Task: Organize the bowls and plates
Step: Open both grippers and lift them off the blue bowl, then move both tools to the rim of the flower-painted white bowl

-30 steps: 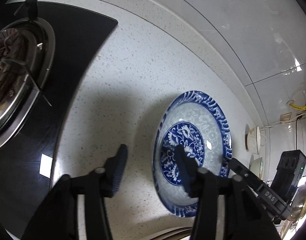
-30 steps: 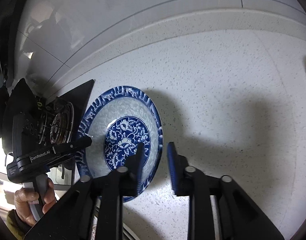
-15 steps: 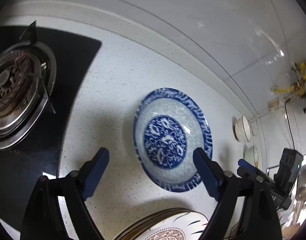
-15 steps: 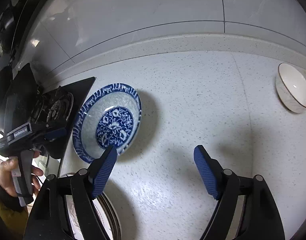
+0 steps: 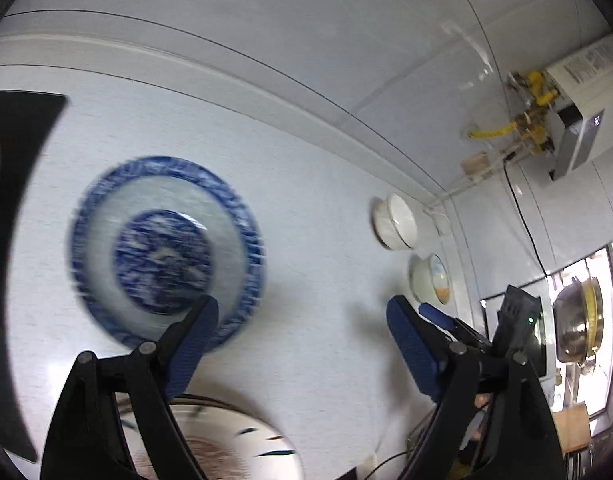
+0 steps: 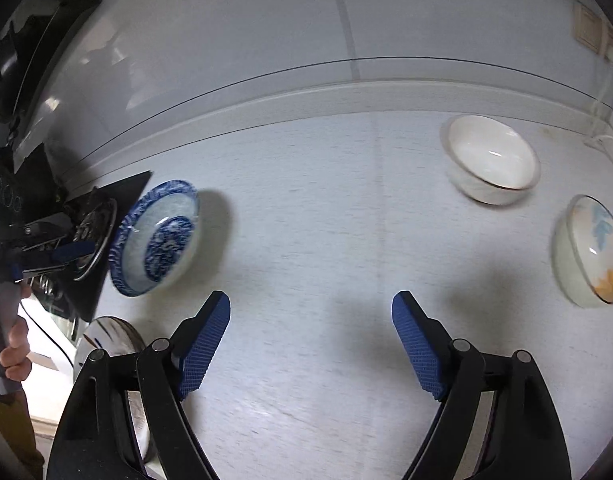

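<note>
A blue-and-white patterned plate (image 5: 166, 256) lies flat on the white speckled counter; it also shows in the right wrist view (image 6: 156, 238). My left gripper (image 5: 302, 340) is open and empty, raised above the counter just right of the plate. My right gripper (image 6: 312, 340) is open and empty over bare counter. A plain white bowl (image 6: 492, 160) and a bowl with a blue and orange design (image 6: 590, 250) stand at the right; both also show in the left wrist view, the white bowl (image 5: 394, 222) and the patterned bowl (image 5: 432, 280).
A stack of patterned plates (image 5: 226, 440) sits at the counter's near edge, also in the right wrist view (image 6: 106, 336). A black gas hob (image 6: 94, 220) lies left of the blue plate. A tiled wall (image 6: 306, 40) backs the counter. A water heater (image 5: 578, 112) hangs at the right.
Both grippers let go of the blue plate, opened wide and drew back. Both views have swung right, bringing the two bowls into sight.
</note>
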The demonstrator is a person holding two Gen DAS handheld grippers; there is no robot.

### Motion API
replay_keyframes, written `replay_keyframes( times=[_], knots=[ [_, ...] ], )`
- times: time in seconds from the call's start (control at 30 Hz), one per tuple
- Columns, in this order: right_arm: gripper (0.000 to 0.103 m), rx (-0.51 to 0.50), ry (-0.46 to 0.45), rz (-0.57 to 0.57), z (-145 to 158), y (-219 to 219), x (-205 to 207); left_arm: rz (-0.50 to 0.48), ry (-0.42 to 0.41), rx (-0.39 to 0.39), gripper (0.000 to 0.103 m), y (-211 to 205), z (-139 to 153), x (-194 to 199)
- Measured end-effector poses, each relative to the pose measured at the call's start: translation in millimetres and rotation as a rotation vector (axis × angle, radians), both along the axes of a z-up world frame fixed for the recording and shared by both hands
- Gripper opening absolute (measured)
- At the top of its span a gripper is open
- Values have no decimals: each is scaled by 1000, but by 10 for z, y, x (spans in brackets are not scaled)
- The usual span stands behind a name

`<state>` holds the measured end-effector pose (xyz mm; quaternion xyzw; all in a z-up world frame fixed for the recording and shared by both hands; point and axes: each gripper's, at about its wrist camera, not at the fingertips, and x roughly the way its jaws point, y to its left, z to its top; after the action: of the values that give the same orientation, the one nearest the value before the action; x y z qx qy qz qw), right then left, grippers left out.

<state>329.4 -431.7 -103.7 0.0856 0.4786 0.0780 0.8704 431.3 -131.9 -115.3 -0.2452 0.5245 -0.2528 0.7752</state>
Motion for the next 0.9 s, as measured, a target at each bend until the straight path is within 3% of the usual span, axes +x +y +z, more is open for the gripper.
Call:
replay_keyframes(
  times=[0.23, 0.47, 0.6, 0.73, 0.9],
  knots=[
    [80, -72, 1, -180, 77, -1028, -202, -181, 92, -6, 86, -1324, -218, 7],
    [80, -85, 1, -330, 156, -1942, -219, -285, 136, 12, 85, -2577, -442, -46],
    [80, -23, 11, -374, 140, -2365, -104, -304, 118, 29, 85, -3221, -475, -4],
    [80, 17, 48, -374, 36, -2616, 57, -262, 108, 84, 85, -3734, -571, 174],
    [79, 81, 116, -353, -253, -2861, 258, -206, 137, 117, 84, -4092, -795, 403]
  ],
)
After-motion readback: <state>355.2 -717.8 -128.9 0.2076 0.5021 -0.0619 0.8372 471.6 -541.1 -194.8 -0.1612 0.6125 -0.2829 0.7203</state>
